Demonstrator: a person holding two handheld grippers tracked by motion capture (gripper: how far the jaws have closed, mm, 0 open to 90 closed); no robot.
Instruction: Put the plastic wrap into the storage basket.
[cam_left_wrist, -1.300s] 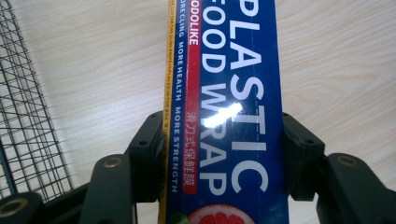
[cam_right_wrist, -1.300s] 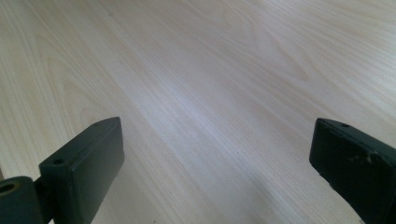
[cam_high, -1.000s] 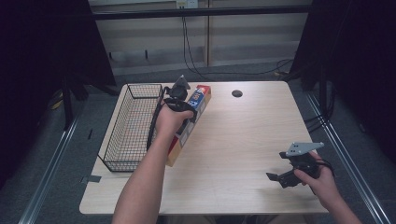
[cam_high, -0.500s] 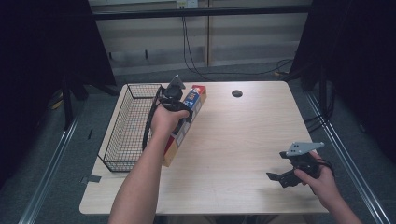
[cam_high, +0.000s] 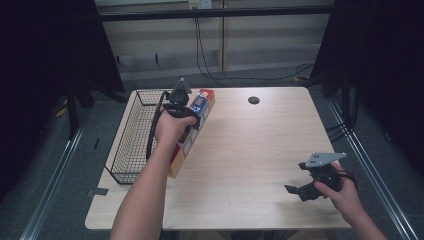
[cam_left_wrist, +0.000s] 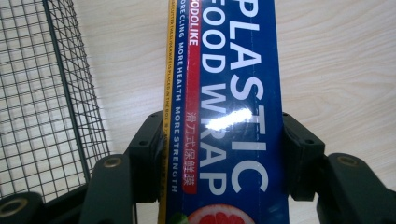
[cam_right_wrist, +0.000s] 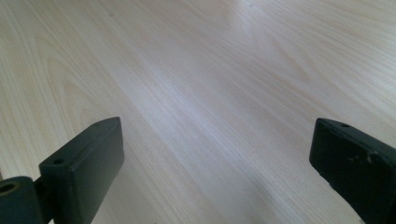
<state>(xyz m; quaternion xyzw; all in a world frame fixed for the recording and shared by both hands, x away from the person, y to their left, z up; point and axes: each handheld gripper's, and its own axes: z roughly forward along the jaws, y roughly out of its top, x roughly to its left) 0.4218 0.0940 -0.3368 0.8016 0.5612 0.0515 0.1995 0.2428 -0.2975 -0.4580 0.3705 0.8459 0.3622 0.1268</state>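
**Wrap box gripped, basket not yet loaded**

Left claw (cam_left_wrist: 219, 158) is clamped on the long blue cardboard plastic-wrap box (cam_left_wrist: 233, 93), just beside the black wire basket (cam_high: 137, 135) on the pale wooden tabletop (cam_high: 260, 150). Placement apparently remains. Right claw (cam_right_wrist: 215, 177) is spread wide, empty.

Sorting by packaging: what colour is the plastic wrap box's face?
Blue with white lettering, clearest in the left gripper view: plastic wrap box.

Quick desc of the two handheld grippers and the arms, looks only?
Both grippers are black with two blocky black jaws. The right gripper carries a grey three-cornered plate on top; the left gripper trails a black cable looping beside the wrist. Forearms are bare, with no sleeves or gloves visible.
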